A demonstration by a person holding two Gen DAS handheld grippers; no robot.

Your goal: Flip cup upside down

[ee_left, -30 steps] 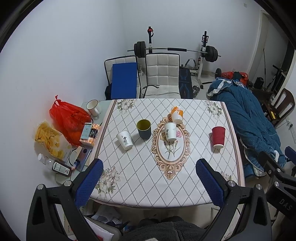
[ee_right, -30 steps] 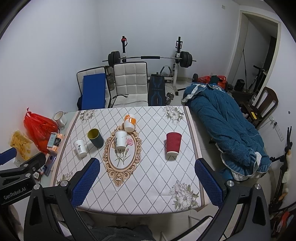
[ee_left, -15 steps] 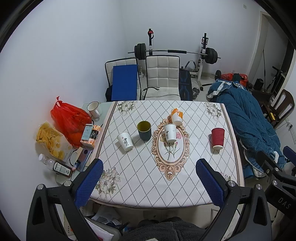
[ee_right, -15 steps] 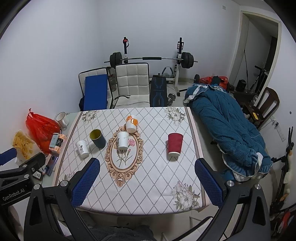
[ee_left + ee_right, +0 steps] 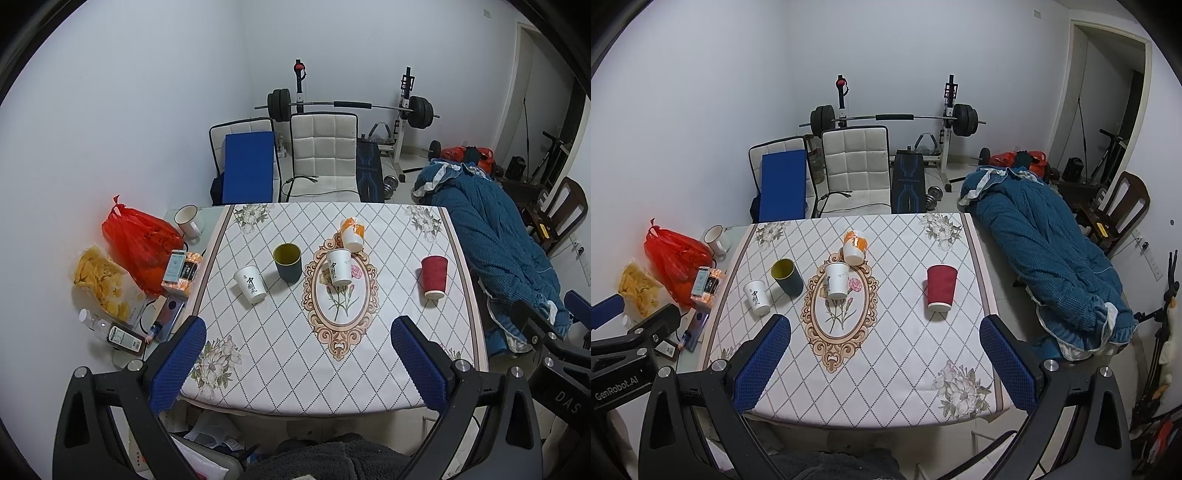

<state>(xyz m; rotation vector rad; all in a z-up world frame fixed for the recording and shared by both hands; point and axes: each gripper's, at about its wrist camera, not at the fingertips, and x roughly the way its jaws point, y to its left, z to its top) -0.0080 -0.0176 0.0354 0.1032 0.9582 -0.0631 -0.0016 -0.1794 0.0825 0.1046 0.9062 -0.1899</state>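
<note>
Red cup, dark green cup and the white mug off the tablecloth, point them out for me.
red cup (image 5: 941,288): right wrist view, on its ribbed side wall.
dark green cup (image 5: 287,265): left wrist view, on its outer wall below the rim.
white mug (image 5: 187,221): left wrist view, on its body.

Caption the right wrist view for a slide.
Open right gripper hovers before a patterned table holding five cups, only the dark green cup upright.

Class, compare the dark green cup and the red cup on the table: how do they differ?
The dark green cup stands mouth-up, showing a yellowish inside; the red cup stands upside down, rim on the cloth. The green one looks smooth, the red one ribbed. Both stand untouched on the tablecloth.
</note>
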